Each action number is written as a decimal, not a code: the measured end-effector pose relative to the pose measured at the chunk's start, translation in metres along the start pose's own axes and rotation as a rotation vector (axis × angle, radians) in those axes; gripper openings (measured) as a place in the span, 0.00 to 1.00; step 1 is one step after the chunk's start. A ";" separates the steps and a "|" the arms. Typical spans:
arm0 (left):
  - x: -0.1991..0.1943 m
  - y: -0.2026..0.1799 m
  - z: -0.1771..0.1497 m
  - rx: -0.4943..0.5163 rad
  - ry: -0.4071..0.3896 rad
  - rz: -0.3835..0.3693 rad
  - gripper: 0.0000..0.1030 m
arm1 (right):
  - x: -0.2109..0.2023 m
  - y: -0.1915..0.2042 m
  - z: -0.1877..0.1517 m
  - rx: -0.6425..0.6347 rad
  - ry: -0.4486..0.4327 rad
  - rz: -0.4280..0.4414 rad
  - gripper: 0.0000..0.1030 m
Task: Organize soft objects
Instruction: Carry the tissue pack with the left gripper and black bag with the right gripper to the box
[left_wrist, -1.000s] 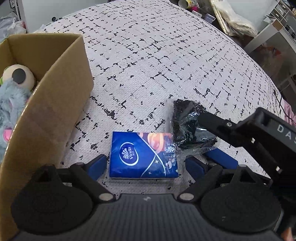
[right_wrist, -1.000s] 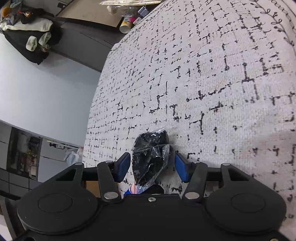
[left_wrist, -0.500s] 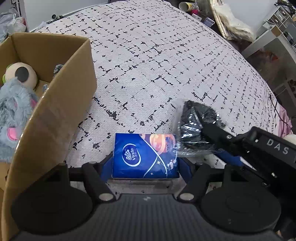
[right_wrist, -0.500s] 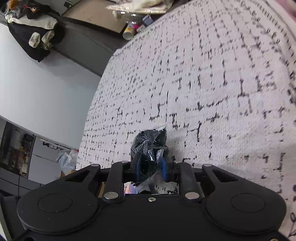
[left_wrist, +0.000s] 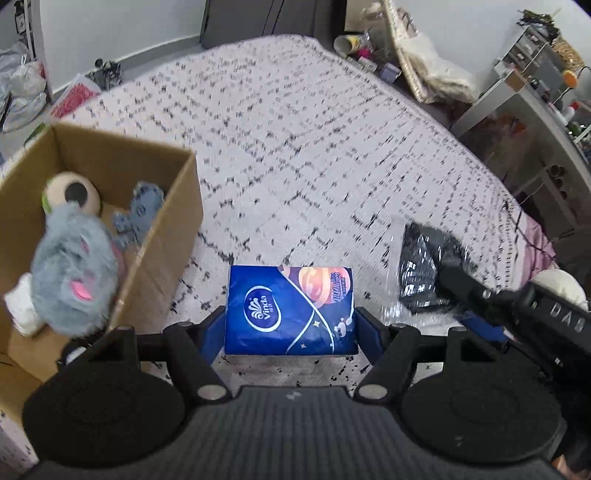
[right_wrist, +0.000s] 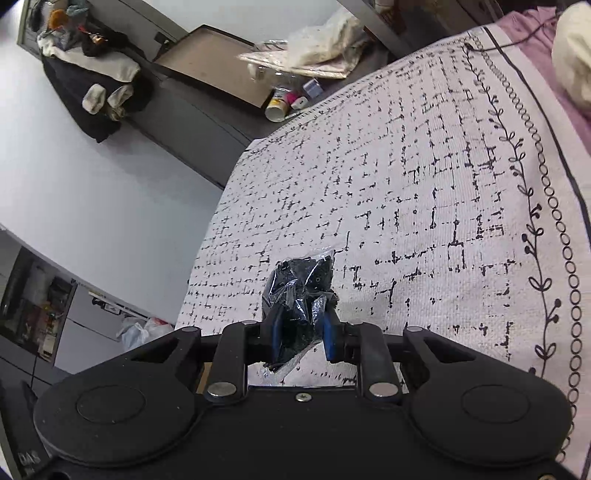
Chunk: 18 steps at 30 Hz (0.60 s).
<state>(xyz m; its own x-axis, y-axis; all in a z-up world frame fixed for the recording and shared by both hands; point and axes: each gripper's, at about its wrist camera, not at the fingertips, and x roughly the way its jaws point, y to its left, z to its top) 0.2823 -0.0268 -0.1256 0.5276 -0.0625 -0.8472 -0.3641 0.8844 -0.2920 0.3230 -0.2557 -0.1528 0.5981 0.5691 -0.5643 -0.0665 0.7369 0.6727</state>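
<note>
White bed cover with black dash pattern (left_wrist: 295, 147) under everything. Open brown cardboard box (left_wrist: 162, 236) at left, grey plush toy (left_wrist: 74, 273) inside. My left gripper (left_wrist: 290, 325) clamps blue Vinda tissue pack (left_wrist: 290, 310), raised above bed. My right gripper (right_wrist: 303, 328) pinched tight on black item in clear plastic bag (right_wrist: 299, 288).

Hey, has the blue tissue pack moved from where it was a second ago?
Yes. The blue tissue pack, clamped in the left tool, has come up off the patterned bedspread; the cardboard box beside it now sits lower, its inside showing.
</note>
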 end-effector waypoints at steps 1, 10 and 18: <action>-0.004 0.000 0.001 0.003 -0.006 -0.002 0.69 | -0.003 0.003 0.000 -0.007 -0.005 0.004 0.21; -0.036 0.002 0.004 0.027 -0.052 -0.019 0.69 | -0.032 0.007 0.007 -0.036 -0.052 -0.002 0.21; -0.065 0.010 0.006 0.043 -0.074 -0.029 0.69 | -0.052 0.027 0.000 -0.104 -0.052 0.032 0.21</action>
<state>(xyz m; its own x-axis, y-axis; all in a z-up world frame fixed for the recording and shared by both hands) 0.2492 -0.0109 -0.0712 0.5936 -0.0556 -0.8028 -0.3151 0.9019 -0.2954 0.2904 -0.2653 -0.1052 0.6344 0.5754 -0.5162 -0.1673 0.7541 0.6351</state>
